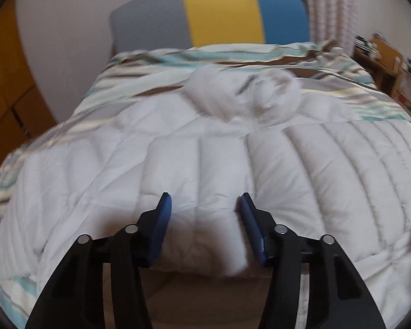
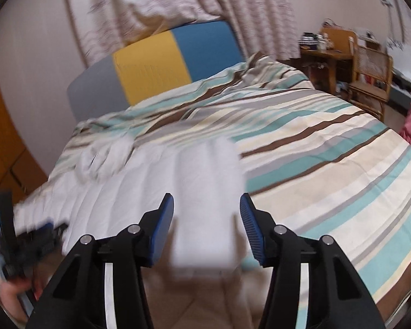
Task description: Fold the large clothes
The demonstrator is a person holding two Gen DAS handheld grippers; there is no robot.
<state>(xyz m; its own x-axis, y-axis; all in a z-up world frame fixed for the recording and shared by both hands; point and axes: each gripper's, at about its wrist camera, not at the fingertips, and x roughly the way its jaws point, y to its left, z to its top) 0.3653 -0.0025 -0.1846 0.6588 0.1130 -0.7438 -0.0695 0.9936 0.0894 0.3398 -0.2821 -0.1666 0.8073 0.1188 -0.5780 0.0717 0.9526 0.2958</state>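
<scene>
Before you stands a bed under a striped cream, teal and brown cover (image 2: 328, 148), its grey, yellow and blue panelled headboard (image 1: 216, 16) against a plain pale wall (image 1: 68, 41), with patterned pale curtains (image 2: 178, 0), an orange-brown wooden wardrobe (image 1: 5, 82) and a wooden chair (image 2: 370, 74) around it.

Left tongs (image 1: 204, 196), right tongs (image 2: 207, 197): black angular arms, silver pivot screws, blue ribbed pads (image 2: 250, 227)
</scene>
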